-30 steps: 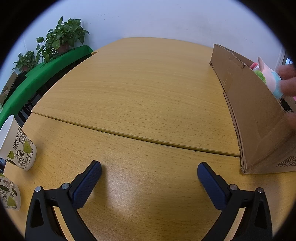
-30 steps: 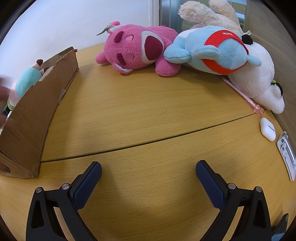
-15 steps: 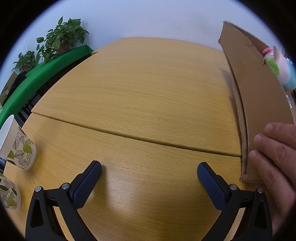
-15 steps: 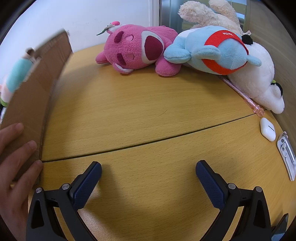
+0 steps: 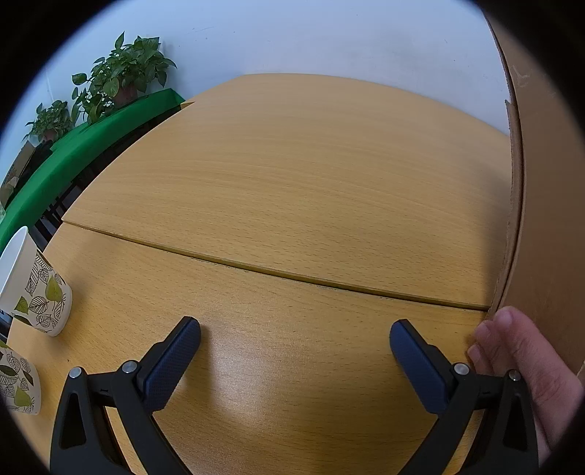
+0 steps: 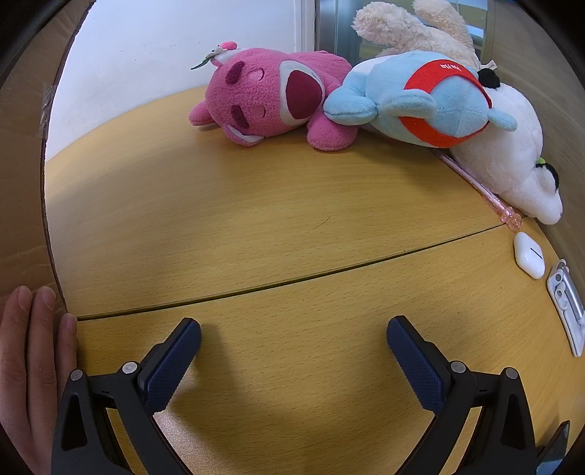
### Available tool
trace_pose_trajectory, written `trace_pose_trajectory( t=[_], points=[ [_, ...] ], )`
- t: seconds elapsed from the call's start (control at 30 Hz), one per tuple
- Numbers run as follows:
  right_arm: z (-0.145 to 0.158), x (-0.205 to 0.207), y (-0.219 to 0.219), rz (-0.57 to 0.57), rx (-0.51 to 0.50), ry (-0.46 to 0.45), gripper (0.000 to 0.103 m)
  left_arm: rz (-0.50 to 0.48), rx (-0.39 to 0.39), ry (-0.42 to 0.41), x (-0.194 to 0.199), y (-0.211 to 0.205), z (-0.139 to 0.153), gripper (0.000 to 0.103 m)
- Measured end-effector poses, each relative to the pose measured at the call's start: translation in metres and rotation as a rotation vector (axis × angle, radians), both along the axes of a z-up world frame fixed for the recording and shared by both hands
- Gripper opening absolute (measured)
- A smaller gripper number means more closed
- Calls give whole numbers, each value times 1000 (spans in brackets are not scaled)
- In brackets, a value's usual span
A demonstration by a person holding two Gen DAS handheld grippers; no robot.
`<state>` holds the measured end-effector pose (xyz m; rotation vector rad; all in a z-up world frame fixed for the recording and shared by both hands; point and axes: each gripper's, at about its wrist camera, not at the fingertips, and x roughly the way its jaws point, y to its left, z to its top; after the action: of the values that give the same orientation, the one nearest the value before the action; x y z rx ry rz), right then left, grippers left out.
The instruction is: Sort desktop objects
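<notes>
Cardboard box upright between the two grippers, a bare hand pressing its near corner.

Left gripper hovers low over the wooden table, fingers spread wide and holding nothing, leaf-print paper cups off to its left. Right gripper is spread wide too, nothing between its pads. Ahead of it lie the pink plush, the blue plush and the white plush; a pink pen and white earbud case sit to its right.

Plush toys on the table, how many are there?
4, piled at the far right: pink, blue leaning on it, cream behind, white rightmost. The box may hide more.
</notes>
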<state>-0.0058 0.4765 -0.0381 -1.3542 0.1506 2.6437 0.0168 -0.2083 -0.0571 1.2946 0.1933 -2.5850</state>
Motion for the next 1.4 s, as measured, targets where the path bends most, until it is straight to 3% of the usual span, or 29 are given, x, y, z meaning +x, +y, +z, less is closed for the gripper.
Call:
trace_pose_trajectory(
  t=[1.4],
  points=[
    [-2, -2, 2, 1, -3, -4, 103, 4, 2, -1, 1, 0, 0, 103]
  ],
)
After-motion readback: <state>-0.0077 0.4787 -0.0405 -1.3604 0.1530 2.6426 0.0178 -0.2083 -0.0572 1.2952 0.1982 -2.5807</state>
